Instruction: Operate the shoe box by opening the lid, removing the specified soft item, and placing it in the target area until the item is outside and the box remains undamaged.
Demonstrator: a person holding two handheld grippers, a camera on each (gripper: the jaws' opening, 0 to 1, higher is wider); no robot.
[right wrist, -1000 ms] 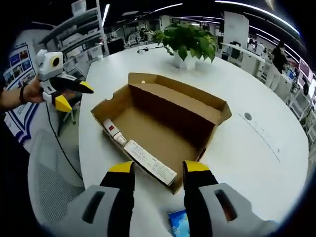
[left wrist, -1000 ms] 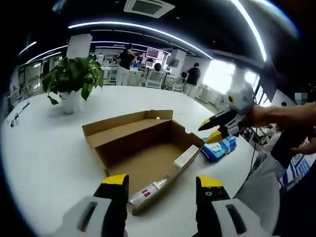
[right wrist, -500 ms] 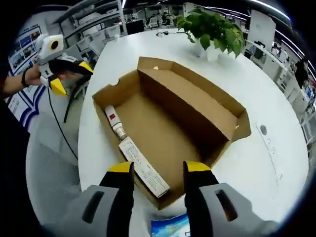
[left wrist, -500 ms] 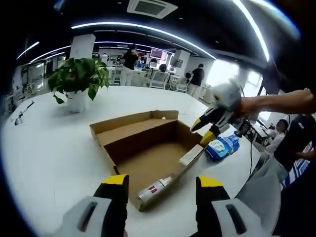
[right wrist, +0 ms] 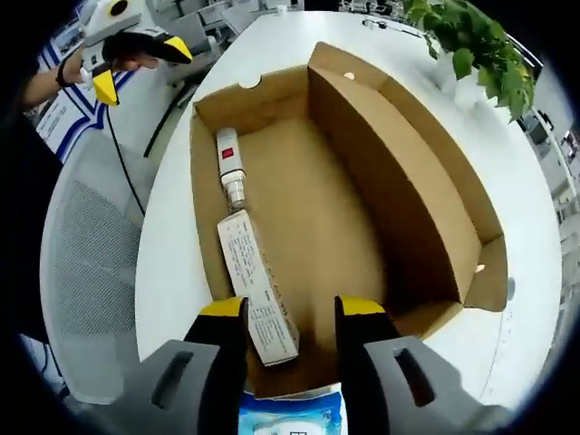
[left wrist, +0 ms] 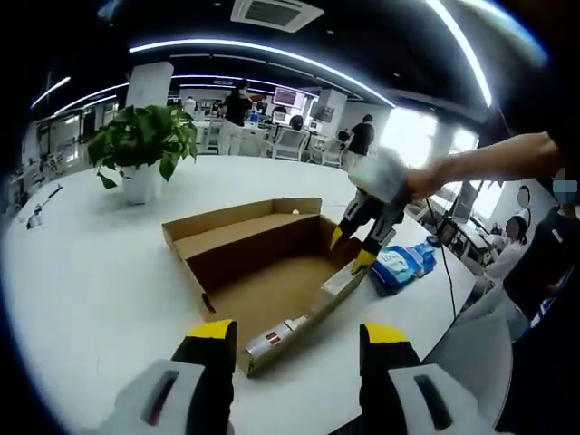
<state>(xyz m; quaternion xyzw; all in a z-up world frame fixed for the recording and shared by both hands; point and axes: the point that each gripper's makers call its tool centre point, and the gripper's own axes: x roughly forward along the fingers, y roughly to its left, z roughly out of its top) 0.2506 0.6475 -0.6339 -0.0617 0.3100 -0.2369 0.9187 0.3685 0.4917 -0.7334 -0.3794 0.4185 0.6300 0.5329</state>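
While the shoe box lies open on the white table, close to the table's curved edge, the right gripper hangs over the box's end wall, jaws apart with nothing between them. In the right gripper view this gripper looks down into the box, its yellow-tipped jaws set at a moderate gap above the white carton that lies along one long wall. A tube with a red mark lies in line with the carton, further along the same wall. The blue soft pack rests on the table outside the box, just beside that end and near the table edge; its top shows between the right jaws. The left gripper is held back from the box, jaws wide and empty; in the right gripper view it stands off the table's edge, above a grey mesh chair. A potted plant stands well beyond the box.
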